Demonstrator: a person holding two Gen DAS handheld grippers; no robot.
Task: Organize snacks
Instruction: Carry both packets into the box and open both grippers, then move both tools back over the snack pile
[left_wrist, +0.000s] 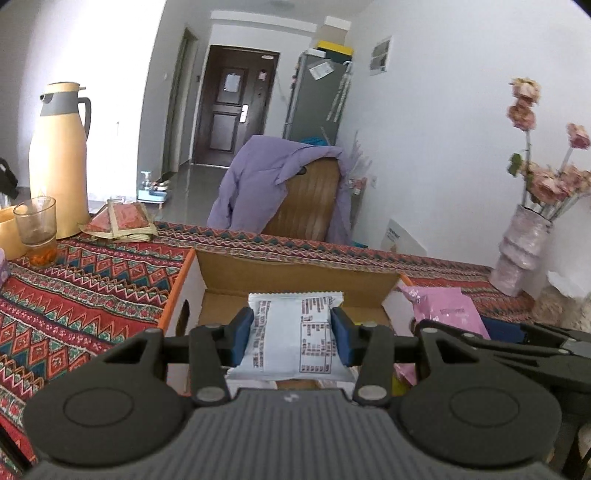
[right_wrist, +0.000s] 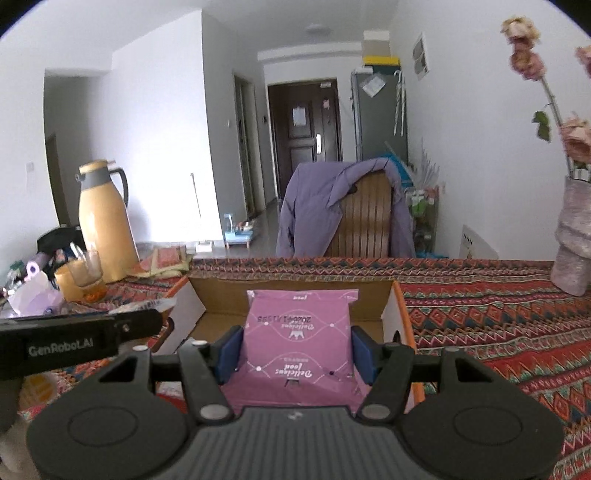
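black left gripper (left_wrist: 291, 338) and right gripper (right_wrist: 297, 354), blue pads, silver screws, ribbed grey base.

The white snack packet (left_wrist: 291, 336) was smooth plastic film with a faint sheen; the pink snack packet (right_wrist: 299, 343) looked like matt, slightly creased film. The open brown box (left_wrist: 295, 273) was plain matt corrugated cardboard. The red patterned tablecloth (left_wrist: 81, 291) was woven cloth, coarse-looking. The tall yellow jug (left_wrist: 59, 158) seemed smooth matt plastic, the drinking glass (left_wrist: 37, 229) clear and glossy. The chair back (right_wrist: 364, 221) was ribbed, varnished wood under soft purple fabric.
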